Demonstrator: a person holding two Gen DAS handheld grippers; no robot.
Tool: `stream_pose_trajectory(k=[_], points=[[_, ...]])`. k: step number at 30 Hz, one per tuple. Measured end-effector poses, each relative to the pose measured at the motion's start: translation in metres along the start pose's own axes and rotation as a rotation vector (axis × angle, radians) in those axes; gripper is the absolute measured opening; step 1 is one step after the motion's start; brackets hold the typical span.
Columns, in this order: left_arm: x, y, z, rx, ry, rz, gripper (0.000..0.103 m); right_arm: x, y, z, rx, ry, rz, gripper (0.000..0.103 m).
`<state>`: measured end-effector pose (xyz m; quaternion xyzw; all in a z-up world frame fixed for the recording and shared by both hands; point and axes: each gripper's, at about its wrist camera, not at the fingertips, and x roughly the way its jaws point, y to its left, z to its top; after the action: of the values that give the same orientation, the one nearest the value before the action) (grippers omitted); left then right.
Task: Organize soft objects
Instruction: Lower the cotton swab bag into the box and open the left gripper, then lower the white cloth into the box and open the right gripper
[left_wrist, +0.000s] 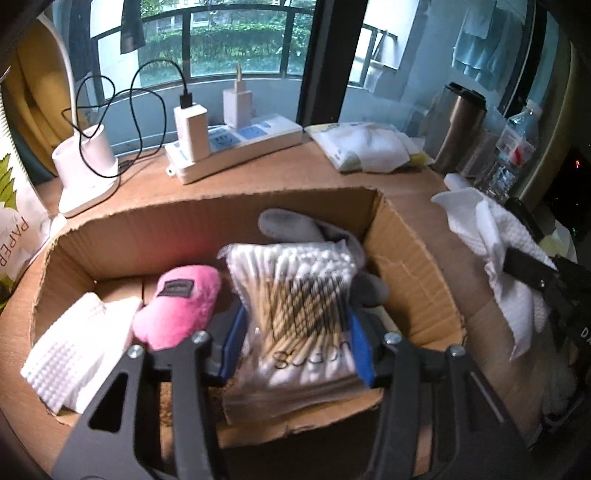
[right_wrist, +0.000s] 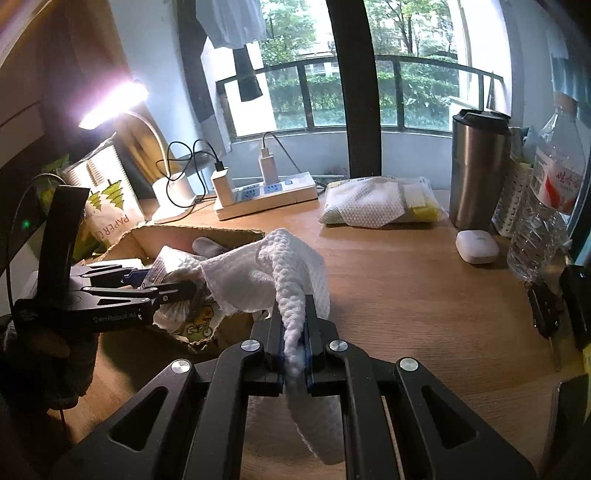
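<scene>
White cloth (right_wrist: 291, 280) pinched in right gripper (right_wrist: 294, 345) beside box (left_wrist: 413, 266), swab bag (left_wrist: 295, 314) clamped by left gripper (left_wrist: 293, 347) inside box; risk: draping cloth snagging box rim, spilling outside.

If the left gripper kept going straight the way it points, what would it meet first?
Likely the grey glove lying in the cardboard box, just beyond the cotton swab bag that the left gripper holds; then the box's far wall. Depth is uncertain.
</scene>
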<state>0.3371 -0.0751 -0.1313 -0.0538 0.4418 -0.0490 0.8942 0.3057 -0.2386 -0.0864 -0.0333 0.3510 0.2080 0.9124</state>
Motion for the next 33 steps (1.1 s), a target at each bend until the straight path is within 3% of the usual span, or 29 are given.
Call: stream_pose_trajectory(k=[4,5,7,21,33], points=[[-0.007,-0.001,0.0,0.013,-0.009,-0.006,0.056,0.002,0.006,0.004,-0.008,-0.001,-0.005,0.008],[-0.012,-0.001,0.0,0.017,-0.019,-0.011,0.068,0.001,0.008,0.005,-0.011,-0.004,-0.006,0.008],[-0.022,0.003,0.0,0.011,-0.045,-0.027,0.074,0.0,0.014,0.008,-0.02,-0.013,-0.009,0.008],[-0.087,0.074,-0.017,-0.075,-0.177,0.0,0.074,0.006,0.085,0.028,-0.13,-0.024,0.014,0.008],[-0.115,0.141,-0.038,-0.132,-0.219,0.064,0.074,0.033,0.15,0.044,-0.223,0.001,0.055,0.008]])
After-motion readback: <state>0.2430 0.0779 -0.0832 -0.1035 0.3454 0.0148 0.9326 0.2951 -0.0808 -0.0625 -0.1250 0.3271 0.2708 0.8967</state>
